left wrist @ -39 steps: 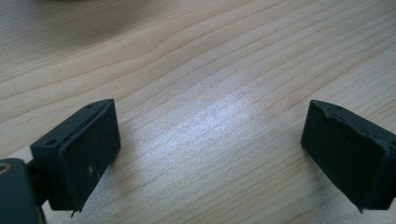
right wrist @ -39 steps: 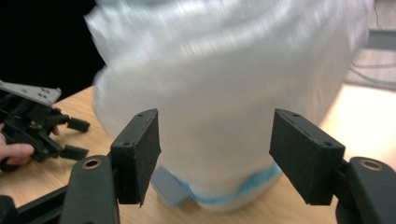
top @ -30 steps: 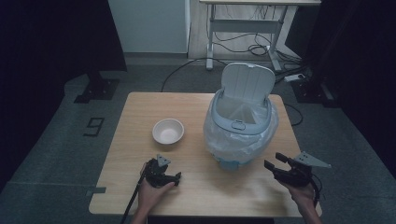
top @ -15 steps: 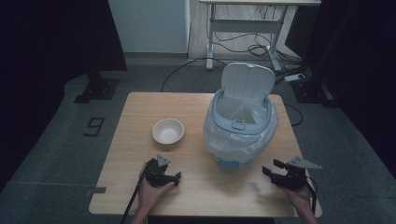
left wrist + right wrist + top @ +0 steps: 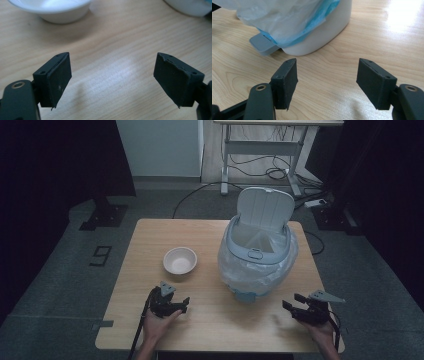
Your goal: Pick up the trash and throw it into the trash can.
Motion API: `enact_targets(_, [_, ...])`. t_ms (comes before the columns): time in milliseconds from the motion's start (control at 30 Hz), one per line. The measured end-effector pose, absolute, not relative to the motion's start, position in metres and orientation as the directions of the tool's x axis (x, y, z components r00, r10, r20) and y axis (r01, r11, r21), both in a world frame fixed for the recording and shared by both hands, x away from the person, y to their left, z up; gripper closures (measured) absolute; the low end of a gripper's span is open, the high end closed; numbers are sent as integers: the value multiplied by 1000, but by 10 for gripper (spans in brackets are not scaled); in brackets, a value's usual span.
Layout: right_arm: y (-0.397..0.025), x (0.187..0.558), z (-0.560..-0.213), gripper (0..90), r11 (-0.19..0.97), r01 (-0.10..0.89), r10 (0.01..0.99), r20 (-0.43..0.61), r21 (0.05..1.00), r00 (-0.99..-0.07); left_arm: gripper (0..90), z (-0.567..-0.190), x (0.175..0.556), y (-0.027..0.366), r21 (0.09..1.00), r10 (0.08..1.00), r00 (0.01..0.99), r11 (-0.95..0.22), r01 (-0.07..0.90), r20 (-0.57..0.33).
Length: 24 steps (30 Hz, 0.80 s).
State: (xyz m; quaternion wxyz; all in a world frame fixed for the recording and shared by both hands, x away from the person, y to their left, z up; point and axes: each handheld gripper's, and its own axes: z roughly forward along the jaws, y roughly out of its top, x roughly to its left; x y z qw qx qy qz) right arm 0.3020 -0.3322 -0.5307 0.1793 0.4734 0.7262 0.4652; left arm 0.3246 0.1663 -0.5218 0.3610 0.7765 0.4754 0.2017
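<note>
Grippers rest low over the near edge of a wooden table (image 5: 150,235), one in each hand, both holding nothing. The left gripper (image 5: 184,303) sits at the near left, its jaws spread wide apart in the left gripper view (image 5: 111,80) with only bare wood between them; ahead of them stands a small white bowl (image 5: 53,8), near but not touching. From above, the bowl (image 5: 180,260) lies left of centre, just beyond the left gripper and well apart from the right one. The right gripper (image 5: 293,303) is at the near right corner, pointing left toward the bin (image 5: 257,265), with a grey plate on top and a cable trailing back past the wrist. Its jaws also stand wide apart in the right gripper view (image 5: 327,82), over bare wood. Beyond them is the bin's pale base (image 5: 324,32), with a grey pedal (image 5: 263,45) jutting out at its foot and a translucent liner (image 5: 287,17), white over blue, hanging down its side. In the high view the bin stands right of centre, its lid (image 5: 265,210) tipped up and back, the liner folded over the rim. Neither gripper touches the bin; the right one is the nearer, a short way off its base.
</note>
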Motion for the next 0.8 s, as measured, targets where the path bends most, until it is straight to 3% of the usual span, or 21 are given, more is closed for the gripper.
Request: enact_targets(800, [-334, 302, -537, 325, 113, 545, 863, 190, 830, -469, 130, -483, 343, 196, 794, 895, 438, -204, 573, -87])
